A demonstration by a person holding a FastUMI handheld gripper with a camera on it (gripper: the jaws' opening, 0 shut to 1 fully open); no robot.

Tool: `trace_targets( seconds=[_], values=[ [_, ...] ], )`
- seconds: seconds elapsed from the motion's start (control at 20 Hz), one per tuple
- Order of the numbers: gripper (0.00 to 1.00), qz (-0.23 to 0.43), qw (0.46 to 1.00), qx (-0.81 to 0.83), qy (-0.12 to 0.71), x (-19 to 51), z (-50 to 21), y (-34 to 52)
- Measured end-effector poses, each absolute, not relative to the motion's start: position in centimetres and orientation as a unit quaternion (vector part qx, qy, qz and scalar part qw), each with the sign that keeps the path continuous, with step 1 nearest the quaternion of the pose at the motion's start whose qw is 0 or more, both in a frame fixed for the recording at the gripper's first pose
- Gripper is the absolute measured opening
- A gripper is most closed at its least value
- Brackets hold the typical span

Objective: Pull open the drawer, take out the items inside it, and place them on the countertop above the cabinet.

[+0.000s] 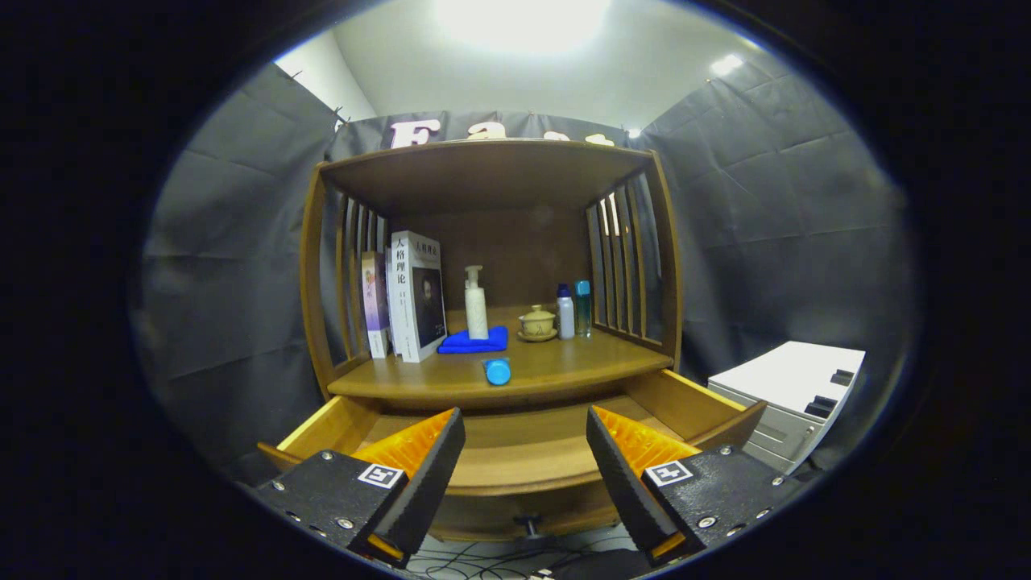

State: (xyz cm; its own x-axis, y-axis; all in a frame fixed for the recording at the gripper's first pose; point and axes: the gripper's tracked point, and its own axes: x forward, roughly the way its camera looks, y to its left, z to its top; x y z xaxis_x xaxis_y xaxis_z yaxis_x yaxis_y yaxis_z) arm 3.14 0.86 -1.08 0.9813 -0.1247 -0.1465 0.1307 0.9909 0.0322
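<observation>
- I am holding my gripper with fingers spread wide, gripping nothing, above the pulled-out drawer.
- A blue bottle is lying on the countertop beyond them.

The scene is being lit from above by a ceiling light that is being blown out to a white glare. The countertop is being evenly lit, while the shelf's underside is being left in shadow. Straight edges are being bowed by fisheye distortion. The gripper, its fingers spread wide, is being rendered slightly soft.
</observation>
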Motion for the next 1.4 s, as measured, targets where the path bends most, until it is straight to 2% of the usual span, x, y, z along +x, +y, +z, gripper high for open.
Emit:
trace_targets(
  seconds=[0.65,1.0,1.4],
  values=[
    [0.93,-0.033,0.987,-0.017,0.158,0.2,-9.4,1.6],
    [0.93,0.0,0.986,-0.021,0.163,1.5,-10.4,3.1],
    [0.93,-0.001,0.985,-0.004,0.171,3.0,-10.7,3.5]
  ],
)
